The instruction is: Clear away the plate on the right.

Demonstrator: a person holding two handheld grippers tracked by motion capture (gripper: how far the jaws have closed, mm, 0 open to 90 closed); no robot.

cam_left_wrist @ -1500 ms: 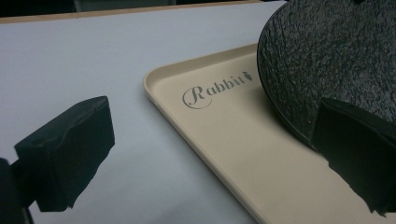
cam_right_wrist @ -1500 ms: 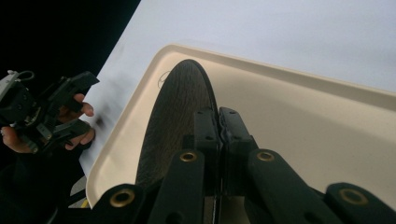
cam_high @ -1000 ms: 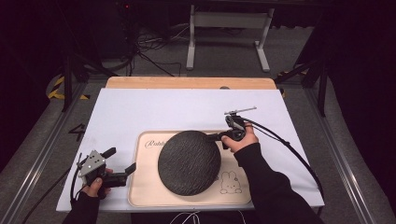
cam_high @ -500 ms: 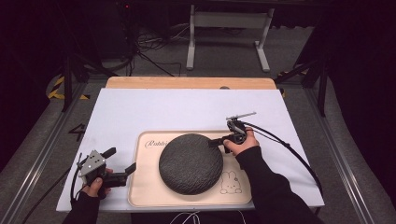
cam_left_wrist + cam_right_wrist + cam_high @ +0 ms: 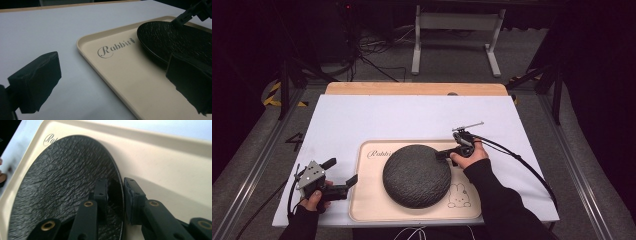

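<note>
Right tool (image 5: pixel 443 154) at the near rim of a black textured plate (image 5: pixel 417 175) that lies on a cream tray (image 5: pixel 367 200), the tray resting on the white-covered bench (image 5: pixel 412 117). In the right tool view the jaws straddle the plate's rim, one pad over the dished face and one outside it; they have just been opening, and a sliver of gap shows on each side of the rim, so the grip appears released and the plate seems to rest on its own. Risk: if the tool is drawn back while a pad (image 5: pixel 132 195) still catches the raised edge, the plate may be dragged or tipped toward the tray's wall; a sideways exit could skid it across the smooth tray. Left tool (image 5: pixel 339 175), well to the far side of the plate from the right tool, hangs wide open and empty over the tray's outer edge; its own view shows nothing between its pads. The tray's printed word (image 5: pixel 113 47) and rabbit drawing (image 5: pixel 457 194) are flat and obstruct nothing. The trailing cable (image 5: pixel 522 165) behind the right hand (image 5: pixel 469 155) lies on the bench, clear of the plate.
</note>
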